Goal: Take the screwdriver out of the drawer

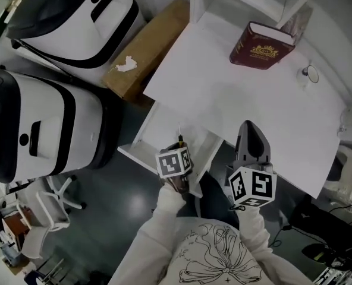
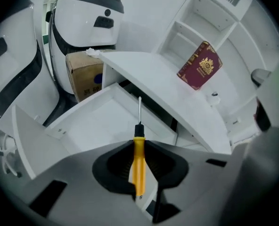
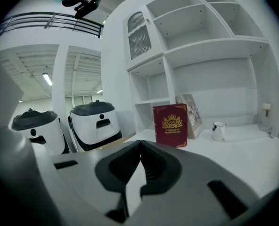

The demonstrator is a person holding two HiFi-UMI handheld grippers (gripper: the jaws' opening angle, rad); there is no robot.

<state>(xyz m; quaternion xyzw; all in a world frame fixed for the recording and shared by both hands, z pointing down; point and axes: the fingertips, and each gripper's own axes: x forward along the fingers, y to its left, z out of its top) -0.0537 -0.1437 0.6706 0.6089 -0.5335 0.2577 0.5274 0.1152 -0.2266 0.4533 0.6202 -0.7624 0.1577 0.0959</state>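
My left gripper (image 2: 138, 144) is shut on a screwdriver (image 2: 138, 161) with a yellow handle, black collar and thin metal shaft pointing ahead. It hangs above the open white drawer (image 2: 99, 126), whose bottom looks bare. In the head view the left gripper (image 1: 179, 145) sits over the drawer (image 1: 149, 136) just under the desk's front edge, with the screwdriver tip (image 1: 179, 134) poking out. My right gripper (image 1: 248, 126) is beside it at the desk edge. In its own view the right gripper (image 3: 140, 144) has its jaws closed together with nothing between them.
A white desk (image 1: 247, 108) carries a dark red book (image 1: 261, 45) leaning upright and a small white mug (image 1: 311, 73). White shelves (image 3: 205, 55) rise behind it. A cardboard box (image 1: 146, 46) and two large white-and-black machines (image 1: 39, 123) stand left of the drawer.
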